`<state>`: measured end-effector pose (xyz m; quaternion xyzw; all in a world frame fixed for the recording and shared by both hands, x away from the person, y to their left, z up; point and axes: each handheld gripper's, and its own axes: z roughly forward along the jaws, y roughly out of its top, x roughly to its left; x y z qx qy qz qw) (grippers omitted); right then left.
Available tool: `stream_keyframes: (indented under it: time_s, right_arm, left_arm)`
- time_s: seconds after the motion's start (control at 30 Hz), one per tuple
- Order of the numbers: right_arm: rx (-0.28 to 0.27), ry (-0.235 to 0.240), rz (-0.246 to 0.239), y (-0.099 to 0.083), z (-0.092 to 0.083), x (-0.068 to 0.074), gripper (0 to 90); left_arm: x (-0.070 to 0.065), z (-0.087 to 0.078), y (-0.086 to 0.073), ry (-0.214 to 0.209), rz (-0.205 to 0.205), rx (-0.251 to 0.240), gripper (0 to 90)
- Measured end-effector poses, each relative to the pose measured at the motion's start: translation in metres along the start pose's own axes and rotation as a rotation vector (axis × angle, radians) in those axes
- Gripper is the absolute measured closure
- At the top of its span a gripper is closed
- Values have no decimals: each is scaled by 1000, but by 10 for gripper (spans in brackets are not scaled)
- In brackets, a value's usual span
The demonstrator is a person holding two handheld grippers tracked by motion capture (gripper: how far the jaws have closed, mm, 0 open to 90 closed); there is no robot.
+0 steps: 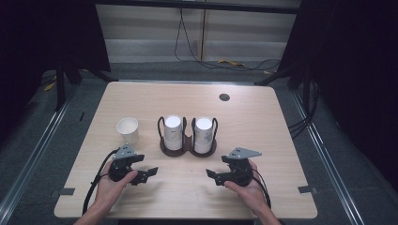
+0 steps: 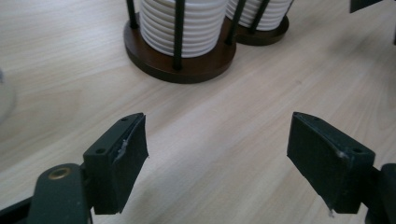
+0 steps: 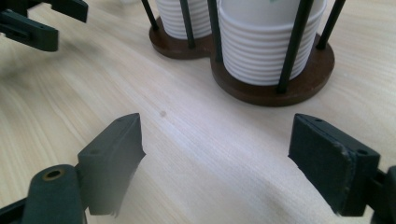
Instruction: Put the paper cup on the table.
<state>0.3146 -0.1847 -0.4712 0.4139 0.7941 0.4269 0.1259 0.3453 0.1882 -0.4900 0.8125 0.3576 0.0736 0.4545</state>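
Table [image 1: 263, 112]: pale wood, w/ the cup holder [image 1: 187, 149] sitting mid-table. Holder used as ref pt for all below.

Cup holder: dark brown double base, black upright rods. Two stacks of white ribbed cups, left stack [image 1: 172, 131] & right stack [image 1: 204, 133], standing upright inside the rods; rods likely there to keep the stacks from toppling when a cup is pulled.

Loose cup [image 1: 127, 129]: single white paper cup, upright, mouth up, just left of holder, apart from it. Prob. already taken off a stack, or waiting to go on.

Left gripper [image 1: 149, 172]: near side of holder, left of its centre, low over table, held by a hand. Jaws spread wide, nothing betw. them; pads [image 2: 122, 158] aim at left stack.

Right gripper [image 1: 213, 176]: near side, right of centre. Jaws also wide, empty; aimed at right stack. Both look staged for a reach toward the cups.
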Motion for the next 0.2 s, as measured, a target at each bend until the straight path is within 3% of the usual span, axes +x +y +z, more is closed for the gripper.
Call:
stream_keyframes:
  time_s: [0.13,0.2]
  right_arm:
    - [17,-7,53,-4,8,-3,169]
    - [42,-51,39,-4,12,-4,165]
  left_arm:
    - [-5,4,-2,-25,21,-1,200]
    - [-8,5,-2,-57,17,-6,199]
